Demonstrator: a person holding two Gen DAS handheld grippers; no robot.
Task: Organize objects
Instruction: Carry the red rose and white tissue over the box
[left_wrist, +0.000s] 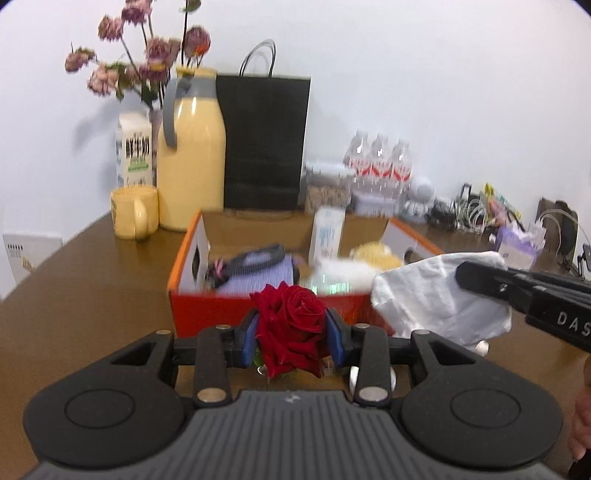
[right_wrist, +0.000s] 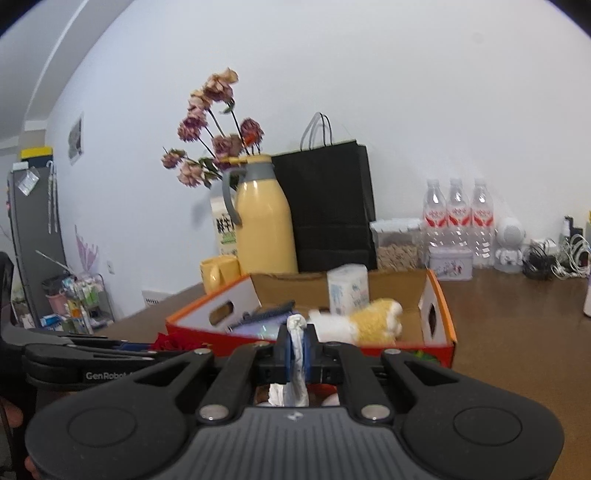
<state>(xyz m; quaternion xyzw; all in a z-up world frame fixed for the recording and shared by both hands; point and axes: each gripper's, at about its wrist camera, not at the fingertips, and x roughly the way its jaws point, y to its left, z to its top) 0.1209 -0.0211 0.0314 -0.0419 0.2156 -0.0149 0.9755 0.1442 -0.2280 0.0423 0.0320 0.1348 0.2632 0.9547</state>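
My left gripper (left_wrist: 291, 334) is shut on a red rose (left_wrist: 290, 325), its blue pads pressing both sides of the bloom, just in front of the orange cardboard box (left_wrist: 207, 306). In the right wrist view my right gripper (right_wrist: 296, 350) is shut on a white plastic bag (right_wrist: 295, 369), pinched between its blue pads; the bag (left_wrist: 439, 295) hangs crumpled at the right of the left wrist view. The box (right_wrist: 441, 325) holds a brush (right_wrist: 266, 314), a white tissue pack (right_wrist: 349, 290) and a yellow-and-white plush toy (right_wrist: 373, 323).
Behind the box on the brown table (left_wrist: 92, 295) stand a yellow mug (left_wrist: 133, 216), a yellow thermos jug (left_wrist: 192, 155), a milk carton (left_wrist: 133, 149), dried flowers (left_wrist: 147, 59), a black paper bag (left_wrist: 264, 140), three water bottles (right_wrist: 458, 221) and tangled cables (left_wrist: 480, 214).
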